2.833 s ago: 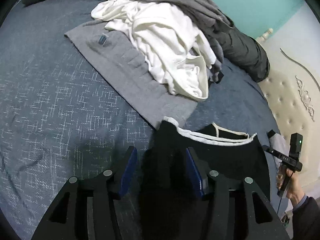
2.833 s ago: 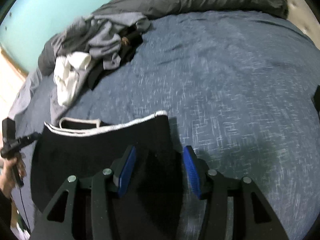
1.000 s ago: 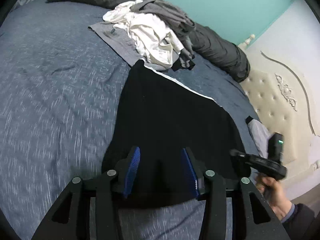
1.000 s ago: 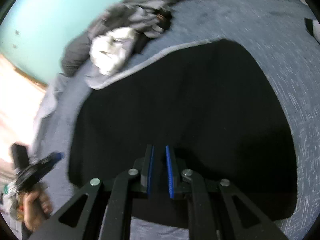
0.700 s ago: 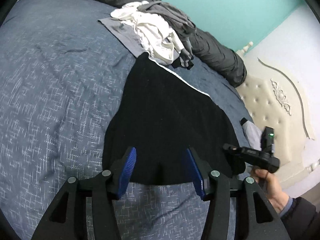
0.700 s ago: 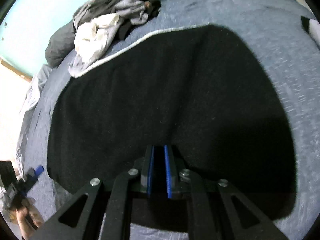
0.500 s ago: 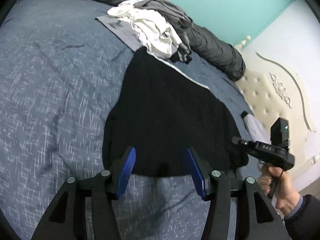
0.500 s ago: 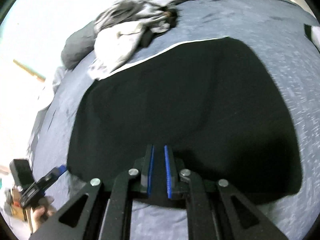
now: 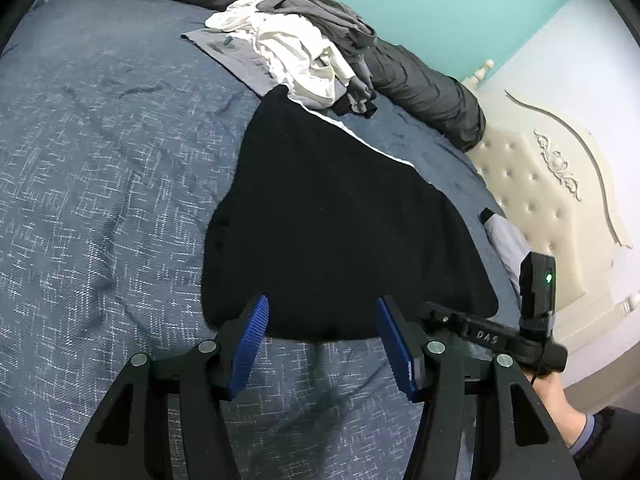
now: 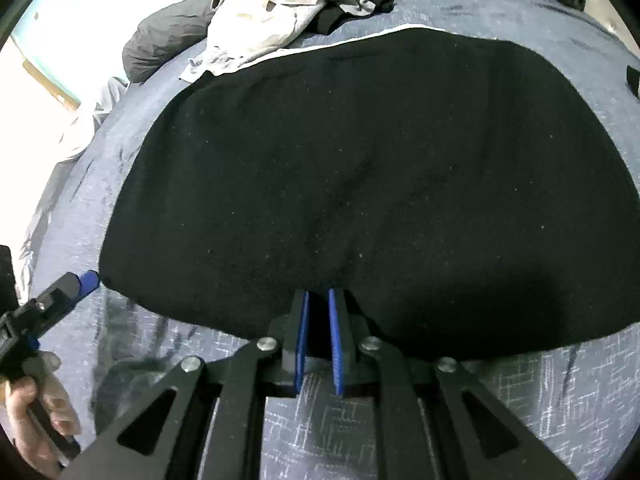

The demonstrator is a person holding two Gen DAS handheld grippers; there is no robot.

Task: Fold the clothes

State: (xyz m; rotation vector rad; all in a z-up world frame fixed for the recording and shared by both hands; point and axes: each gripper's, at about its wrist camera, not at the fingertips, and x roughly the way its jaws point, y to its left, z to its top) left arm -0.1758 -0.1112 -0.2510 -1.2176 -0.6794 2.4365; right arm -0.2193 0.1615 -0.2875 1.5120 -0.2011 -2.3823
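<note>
The black garment (image 9: 340, 216) lies spread flat on the bed (image 9: 100, 200). The right gripper (image 10: 318, 320) has its jaws clamped on the garment's near hem. The left gripper (image 9: 320, 328) has just opened its jaws over that hem, not touching it. The clothes pile (image 9: 304, 48) touches the garment's far white-trimmed edge; bare bedcover lies to the garment's left.

Matt black cloth garment (image 9: 340, 216)
</note>
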